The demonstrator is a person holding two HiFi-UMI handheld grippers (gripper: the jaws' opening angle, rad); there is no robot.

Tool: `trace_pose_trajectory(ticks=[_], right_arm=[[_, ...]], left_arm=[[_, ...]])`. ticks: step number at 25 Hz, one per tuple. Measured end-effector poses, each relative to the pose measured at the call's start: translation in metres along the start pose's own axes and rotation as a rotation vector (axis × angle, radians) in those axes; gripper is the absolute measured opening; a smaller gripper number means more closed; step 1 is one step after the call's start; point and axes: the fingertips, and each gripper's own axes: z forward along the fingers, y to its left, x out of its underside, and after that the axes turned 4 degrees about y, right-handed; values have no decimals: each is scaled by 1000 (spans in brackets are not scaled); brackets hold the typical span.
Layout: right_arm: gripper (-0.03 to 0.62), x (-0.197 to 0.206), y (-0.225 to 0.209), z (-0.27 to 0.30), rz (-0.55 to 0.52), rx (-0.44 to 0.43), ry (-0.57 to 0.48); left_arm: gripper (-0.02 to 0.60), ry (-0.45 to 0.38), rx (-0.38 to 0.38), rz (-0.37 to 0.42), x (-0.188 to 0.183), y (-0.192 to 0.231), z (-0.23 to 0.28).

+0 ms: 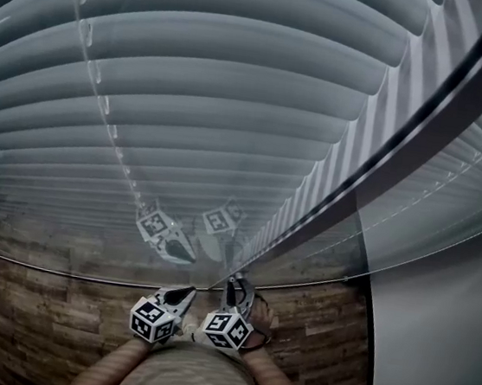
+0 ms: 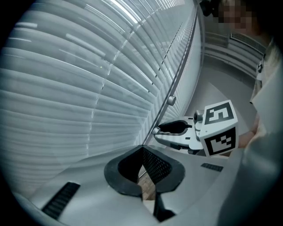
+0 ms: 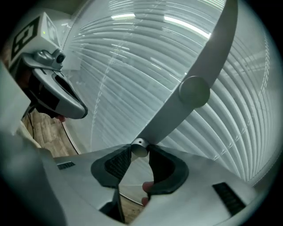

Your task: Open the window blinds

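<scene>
The blinds [image 1: 218,97] fill the window ahead of me, their slats lying closed and overlapping. Their tilt wand [image 1: 424,123] slants across them down to my right gripper [image 1: 238,290], which pinches its lower end. To do this step well, I judge I should roll that wrist about the wand's own axis, keep the pinch firm without dragging downward, and watch the slats for turning. My left gripper [image 1: 177,297] sits just beside it, jaws pressed together on nothing. The right gripper view shows the wand's round tip seated between the pads [image 3: 166,165]. The head view shows only gripper meeting wand.
</scene>
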Motion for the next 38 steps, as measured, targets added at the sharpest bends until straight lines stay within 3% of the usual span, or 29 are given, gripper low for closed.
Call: trace_pose_trajectory(ticks=[3, 6, 9, 12, 16, 25, 31, 38], right_arm=[[132, -1, -1, 1, 1, -19, -33], [135, 1, -1, -2, 35, -116, -77], [137, -8, -18, -29, 203, -231, -174], [137, -29, -51, -60, 342, -252, -270], [137, -39, -58, -70, 319, -257, -335], [137, -59, -66, -86, 299, -242, -404], [137, -56, -60, -81, 292, -241, -384], [137, -2, -39, -51, 408, -329, -205]], left_arm=[[12, -12, -20, 2, -5, 0, 2], [12, -24, -50, -9, -8, 1, 0], [12, -45, -82, -27, -12, -1, -8], [12, -64, -119, -42, -18, 0, -17], [12, -93, -169, -71, -16, -4, -26], [12, -137, -228, -18, -44, -33, -48], [12, -170, -232, -13, -48, -35, -66], [12, -120, -213, -6, -60, -32, -81]])
